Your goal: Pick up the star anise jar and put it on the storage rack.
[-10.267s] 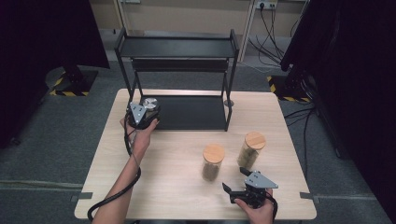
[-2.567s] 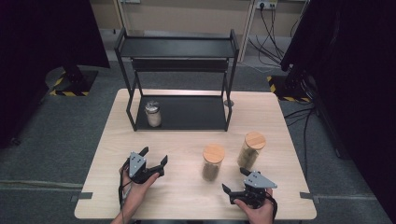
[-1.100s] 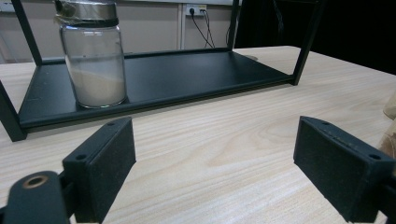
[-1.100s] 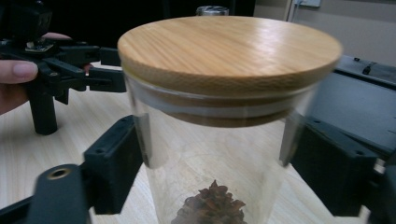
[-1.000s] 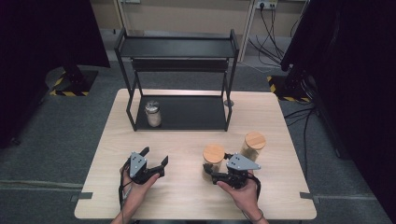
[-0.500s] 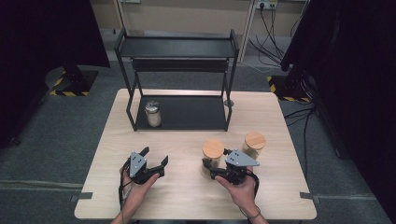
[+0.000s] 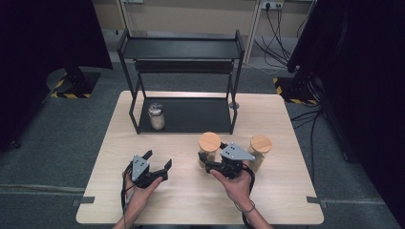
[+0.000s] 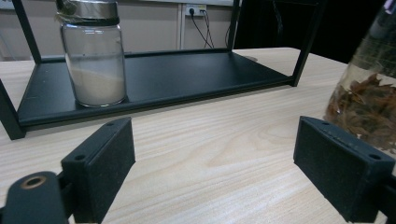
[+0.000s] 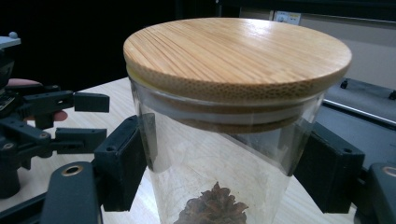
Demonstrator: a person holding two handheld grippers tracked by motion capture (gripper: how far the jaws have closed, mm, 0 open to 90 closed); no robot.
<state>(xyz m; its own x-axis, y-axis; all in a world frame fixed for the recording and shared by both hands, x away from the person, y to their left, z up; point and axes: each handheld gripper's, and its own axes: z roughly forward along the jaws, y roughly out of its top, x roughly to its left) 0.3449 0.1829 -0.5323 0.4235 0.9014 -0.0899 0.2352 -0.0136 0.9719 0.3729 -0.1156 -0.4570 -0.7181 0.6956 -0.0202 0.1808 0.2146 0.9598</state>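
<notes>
While the right gripper (image 7: pixel 213 166) bracketed the glass jar (image 9: pixel 224 154) at frame centre, grip unconfirmed (cannot tell). Glass looked slippery, fragile; hold mid-body. Left gripper (image 7: pixel 157 162) gaped empty.

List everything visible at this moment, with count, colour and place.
Table: one, light wood, centre of the high view.
Shelf rack: one, black, two tiers, at the table's far edge.
Metal-lidded jar: one, clear with pale powder, on the rack's lower tier, left side.
Wood-lidded jars: two, clear glass; one between the right gripper's jaws, holding brown dried pieces; one standing to its right.
Left gripper: black, open, low over the near-left table.
Right gripper: black, jaws around the jar.
</notes>
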